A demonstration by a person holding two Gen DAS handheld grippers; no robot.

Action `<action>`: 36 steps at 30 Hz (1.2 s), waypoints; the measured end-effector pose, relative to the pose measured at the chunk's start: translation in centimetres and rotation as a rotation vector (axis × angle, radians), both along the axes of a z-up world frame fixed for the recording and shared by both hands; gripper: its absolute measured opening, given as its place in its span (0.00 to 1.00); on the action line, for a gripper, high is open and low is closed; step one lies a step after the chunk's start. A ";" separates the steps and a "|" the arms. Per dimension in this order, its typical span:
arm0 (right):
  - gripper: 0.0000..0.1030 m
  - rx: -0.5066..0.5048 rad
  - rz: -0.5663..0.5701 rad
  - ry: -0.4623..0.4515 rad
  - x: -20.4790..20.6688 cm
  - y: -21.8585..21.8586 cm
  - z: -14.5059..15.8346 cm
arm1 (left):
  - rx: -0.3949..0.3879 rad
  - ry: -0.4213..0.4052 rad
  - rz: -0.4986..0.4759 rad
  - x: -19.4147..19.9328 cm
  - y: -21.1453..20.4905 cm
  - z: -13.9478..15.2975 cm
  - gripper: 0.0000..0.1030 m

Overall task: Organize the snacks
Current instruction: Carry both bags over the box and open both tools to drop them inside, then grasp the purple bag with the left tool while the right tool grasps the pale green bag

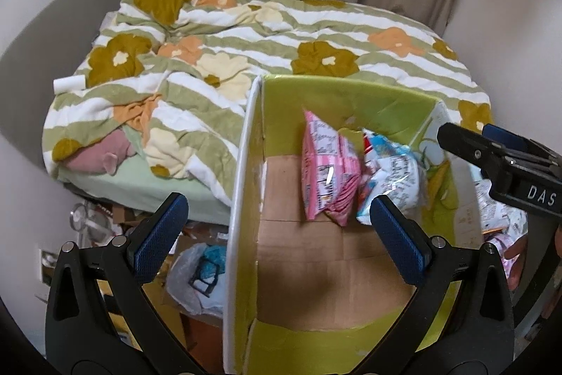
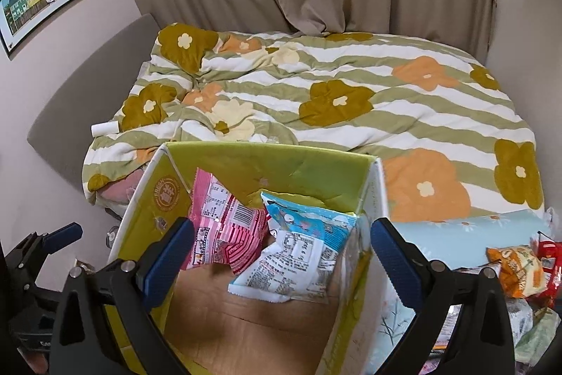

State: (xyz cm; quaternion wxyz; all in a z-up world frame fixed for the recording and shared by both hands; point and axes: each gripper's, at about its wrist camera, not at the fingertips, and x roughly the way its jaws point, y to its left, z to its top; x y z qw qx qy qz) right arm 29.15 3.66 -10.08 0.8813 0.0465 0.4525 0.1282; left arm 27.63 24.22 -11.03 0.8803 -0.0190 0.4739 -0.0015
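An open cardboard box (image 1: 242,143) with green walls and a brown floor stands before the bed; it also shows in the right wrist view (image 2: 281,164). Inside lie a pink snack pack (image 1: 326,171) (image 2: 224,227) and a blue-and-white snack pack (image 1: 390,174) (image 2: 302,255), leaning at the far end. My left gripper (image 1: 277,227) is open and empty above the box's left wall. My right gripper (image 2: 281,252) is open and empty over the box; it shows from the side in the left wrist view (image 1: 498,157).
A bed with a flowered quilt (image 2: 351,94) lies behind the box. More snack packs, an orange one (image 2: 520,269) among them, lie on a light blue surface at right. Clutter and a plastic bag (image 1: 200,276) sit on the floor at left. Curtains hang behind.
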 end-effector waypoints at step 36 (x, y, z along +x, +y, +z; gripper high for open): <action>0.99 -0.126 -0.222 -0.038 -17.8 -30.7 3.5 | -0.013 -0.011 -0.266 -12.5 -33.5 -0.1 1.00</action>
